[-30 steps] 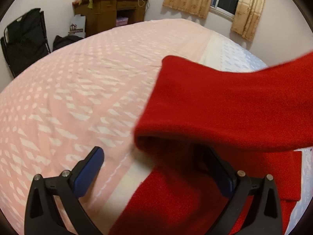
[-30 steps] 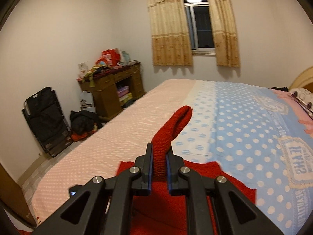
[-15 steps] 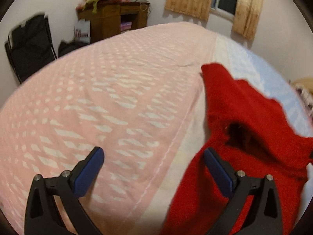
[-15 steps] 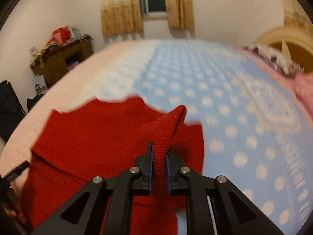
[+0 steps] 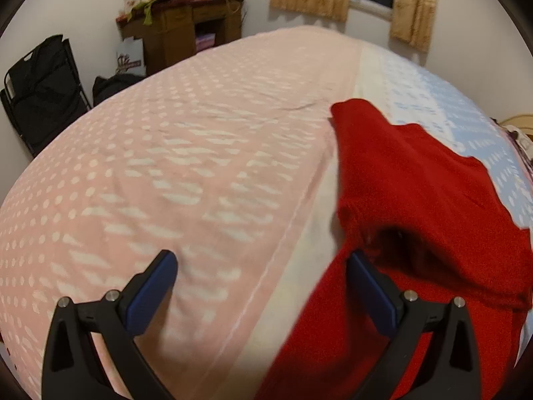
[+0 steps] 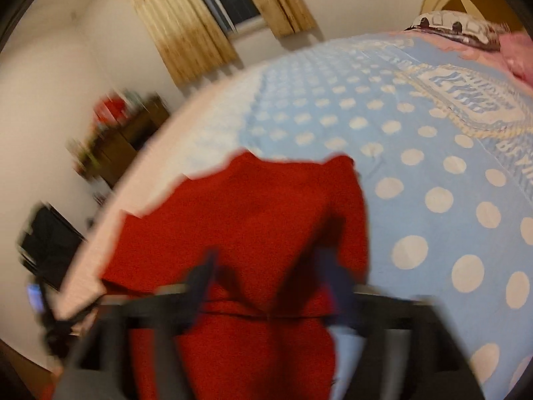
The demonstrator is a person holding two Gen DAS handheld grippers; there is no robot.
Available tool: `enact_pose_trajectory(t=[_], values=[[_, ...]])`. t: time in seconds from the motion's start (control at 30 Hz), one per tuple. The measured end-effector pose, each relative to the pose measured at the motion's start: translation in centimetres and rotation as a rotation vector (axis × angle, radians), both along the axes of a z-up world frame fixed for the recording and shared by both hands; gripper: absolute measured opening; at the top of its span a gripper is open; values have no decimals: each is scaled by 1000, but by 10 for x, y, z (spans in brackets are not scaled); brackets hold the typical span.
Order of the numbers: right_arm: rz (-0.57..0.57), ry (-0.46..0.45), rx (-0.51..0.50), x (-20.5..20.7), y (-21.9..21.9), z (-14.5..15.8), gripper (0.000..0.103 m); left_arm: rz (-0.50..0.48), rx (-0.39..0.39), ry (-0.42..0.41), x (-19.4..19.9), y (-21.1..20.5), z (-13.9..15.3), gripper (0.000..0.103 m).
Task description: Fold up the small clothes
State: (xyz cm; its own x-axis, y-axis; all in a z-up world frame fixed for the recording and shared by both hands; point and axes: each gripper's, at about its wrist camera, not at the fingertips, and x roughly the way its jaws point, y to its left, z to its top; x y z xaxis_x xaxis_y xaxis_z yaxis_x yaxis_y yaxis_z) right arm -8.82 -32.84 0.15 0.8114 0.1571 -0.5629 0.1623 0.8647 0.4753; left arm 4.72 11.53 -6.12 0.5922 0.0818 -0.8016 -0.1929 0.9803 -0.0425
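Observation:
A small red knit garment lies on the bed, with one part folded over the rest. It also shows in the right wrist view, lying flat where the pink and blue covers meet. My left gripper is open and empty, low over the pink cover; its right finger is at the garment's left edge. My right gripper is blurred by motion; its jaws stand apart over the garment and hold nothing.
The bed has a pink patterned cover on the left and a blue polka-dot cover on the right. A wooden desk with clutter and a black folding chair stand by the far wall. Pillows lie at the headboard.
My right gripper carried the red sleeve across the garment, laid it down and opened. The garment now lies flat. My left gripper stayed open and shifted slightly.

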Motion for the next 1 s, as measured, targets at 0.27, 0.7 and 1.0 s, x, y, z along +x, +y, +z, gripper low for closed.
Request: enact_pose_trajectory(t=[0.27,0.7,1.0], values=[[6,-53,-62,-26,19,35,82,172,-24,-28,6,40,-4,103],[391,105,-160,89,192,-15,27,94,-53,-127,-30,51,26,103],[575,112,-159,126,279,-51,30,48,-51,-153,-26,69,35,103]])
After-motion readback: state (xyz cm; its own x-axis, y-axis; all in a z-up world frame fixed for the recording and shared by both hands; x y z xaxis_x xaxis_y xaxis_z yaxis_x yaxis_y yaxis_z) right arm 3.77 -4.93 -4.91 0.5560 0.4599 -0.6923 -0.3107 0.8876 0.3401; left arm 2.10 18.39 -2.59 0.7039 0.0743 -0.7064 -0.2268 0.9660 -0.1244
